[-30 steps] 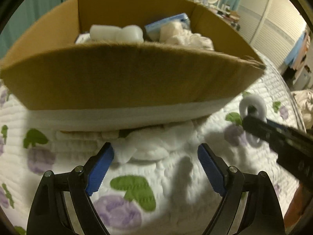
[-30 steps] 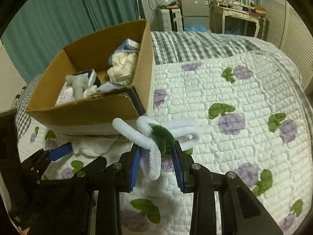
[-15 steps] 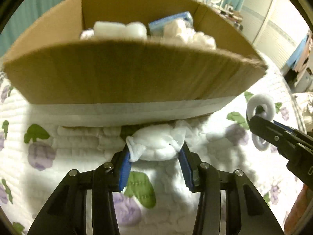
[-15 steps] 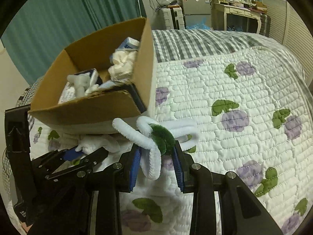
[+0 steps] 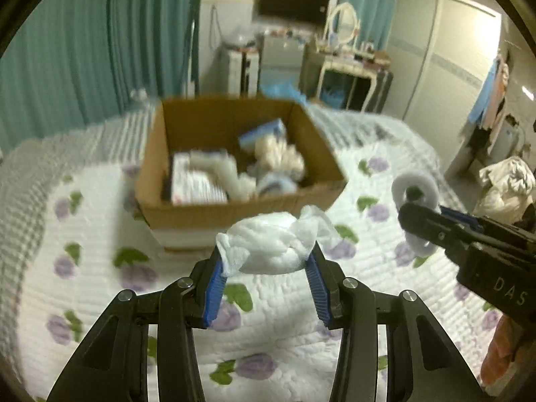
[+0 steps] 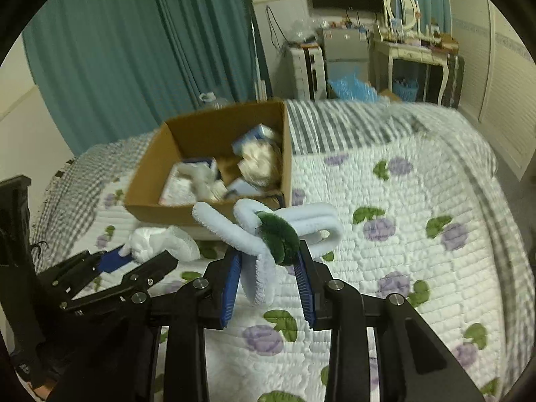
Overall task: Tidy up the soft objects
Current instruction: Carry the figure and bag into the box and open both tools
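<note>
Bed w/ quilted floral cover [image 5: 83,221] fills lower and centre frame. Cardboard box [image 5: 234,154], centre of left-wrist view, open-topped, holds blurred soft items incl. a cream bundle. Left gripper [image 5: 264,264], lower centre: jaws pinching a white tissue-wrapped wad [image 5: 271,244], held clear above the cover, in front of the box. Right gripper [image 6: 268,268], lower centre of right-wrist view: jaws pinching a white chenille-stem flower w/ green centre [image 6: 268,231], also off the bed; same flower seen at right edge of left-wrist view.
</note>
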### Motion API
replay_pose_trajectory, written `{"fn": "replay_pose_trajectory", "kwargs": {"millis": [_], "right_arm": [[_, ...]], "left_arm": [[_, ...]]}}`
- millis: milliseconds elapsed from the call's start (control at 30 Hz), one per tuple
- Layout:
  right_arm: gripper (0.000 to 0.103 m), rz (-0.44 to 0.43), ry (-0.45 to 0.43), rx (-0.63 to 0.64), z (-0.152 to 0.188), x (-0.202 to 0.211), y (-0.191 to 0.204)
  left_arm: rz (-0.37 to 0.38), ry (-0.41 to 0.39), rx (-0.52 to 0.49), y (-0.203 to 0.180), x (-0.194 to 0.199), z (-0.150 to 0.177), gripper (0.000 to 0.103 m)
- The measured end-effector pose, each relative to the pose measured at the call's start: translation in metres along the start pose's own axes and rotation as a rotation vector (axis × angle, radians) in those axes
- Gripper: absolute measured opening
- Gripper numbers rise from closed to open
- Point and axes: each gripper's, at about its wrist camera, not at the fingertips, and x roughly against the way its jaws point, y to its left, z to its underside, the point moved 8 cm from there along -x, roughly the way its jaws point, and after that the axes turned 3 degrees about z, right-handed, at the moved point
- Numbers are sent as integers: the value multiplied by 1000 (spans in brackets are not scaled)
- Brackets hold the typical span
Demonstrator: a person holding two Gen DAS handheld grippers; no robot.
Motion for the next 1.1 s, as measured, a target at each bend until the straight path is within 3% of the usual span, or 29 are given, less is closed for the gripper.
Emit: {"fn": "replay_pose_trajectory", "kwargs": {"millis": [233,500,700,933,1100], "right_arm": [[31,0,-96,76,-32,56,28],[31,-10,-151,128,-73,66,45],[31,-26,-143,138,-98,35,46],[31,-37,-65,127,-107,-36,42],[31,-53,-24,121,-107,-81,40]], "left_arm": [[-13,-133,-47,9,49,-47,44],[-48,-222,-91,23,63,-92,44],[-65,-210,-96,51,32,-118,44],[-65,-171,-114,71,-28,-128,47],[-91,-184,-131,81,-60,-132,58]]}}
